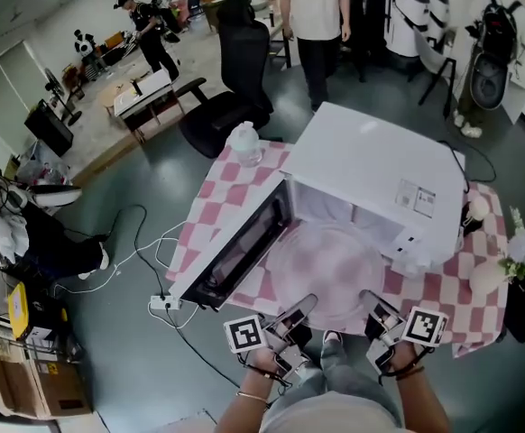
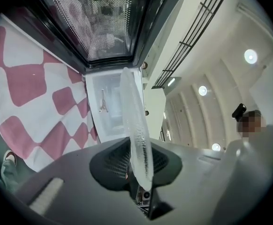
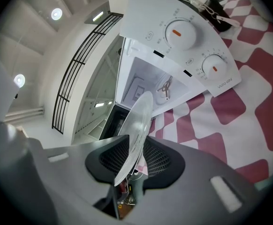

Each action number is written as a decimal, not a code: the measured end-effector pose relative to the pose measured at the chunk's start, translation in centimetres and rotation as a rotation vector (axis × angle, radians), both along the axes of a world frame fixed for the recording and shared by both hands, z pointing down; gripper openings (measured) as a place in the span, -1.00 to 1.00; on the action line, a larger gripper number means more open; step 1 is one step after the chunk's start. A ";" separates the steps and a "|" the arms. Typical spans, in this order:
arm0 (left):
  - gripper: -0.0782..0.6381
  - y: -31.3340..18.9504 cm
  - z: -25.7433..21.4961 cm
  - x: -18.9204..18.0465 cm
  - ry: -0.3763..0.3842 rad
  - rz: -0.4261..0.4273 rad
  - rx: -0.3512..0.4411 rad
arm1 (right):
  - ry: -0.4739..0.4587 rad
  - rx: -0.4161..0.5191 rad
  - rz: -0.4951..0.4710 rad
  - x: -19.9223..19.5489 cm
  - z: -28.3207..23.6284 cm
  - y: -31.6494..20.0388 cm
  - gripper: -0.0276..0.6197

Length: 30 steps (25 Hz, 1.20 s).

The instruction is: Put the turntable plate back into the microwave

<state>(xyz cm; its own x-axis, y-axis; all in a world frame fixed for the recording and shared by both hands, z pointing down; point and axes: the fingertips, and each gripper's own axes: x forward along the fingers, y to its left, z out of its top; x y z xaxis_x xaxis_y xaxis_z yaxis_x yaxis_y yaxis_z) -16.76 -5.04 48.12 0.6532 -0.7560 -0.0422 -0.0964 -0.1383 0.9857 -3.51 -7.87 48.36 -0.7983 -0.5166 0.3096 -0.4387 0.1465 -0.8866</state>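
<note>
The clear glass turntable plate [image 1: 327, 271] hangs just in front of the open white microwave [image 1: 371, 174], about level with the cavity mouth. My left gripper [image 1: 300, 308] is shut on its near left rim, and my right gripper [image 1: 372, 303] is shut on its near right rim. In the left gripper view the plate [image 2: 135, 125] stands edge-on between the jaws, with the white cavity [image 2: 109, 108] beyond it. The right gripper view also shows the plate [image 3: 137, 125] edge-on, the cavity [image 3: 146, 86] behind it and the two-knob control panel [image 3: 188, 46] beside it.
The microwave door [image 1: 244, 242] swings out to the left over a pink-and-white checked tablecloth [image 1: 443, 291]. A white jug [image 1: 245, 142] stands behind the door, flowers [image 1: 524, 251] at the table's right end. A power strip [image 1: 165, 303] lies on the floor.
</note>
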 end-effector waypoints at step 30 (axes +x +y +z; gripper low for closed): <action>-0.68 -4.0 4.0 1.1 0.128 -0.063 0.001 | -0.029 0.103 -0.014 0.0 2.0 -4.5 -0.65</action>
<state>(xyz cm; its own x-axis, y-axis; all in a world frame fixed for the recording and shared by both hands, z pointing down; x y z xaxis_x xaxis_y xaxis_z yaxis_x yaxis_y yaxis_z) -15.63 -9.08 52.09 0.5939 -0.7950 -0.1235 0.0221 -0.1373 0.9903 -3.49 -12.33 50.38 -0.8133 -0.5334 0.2322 -0.4106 0.2436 -0.8787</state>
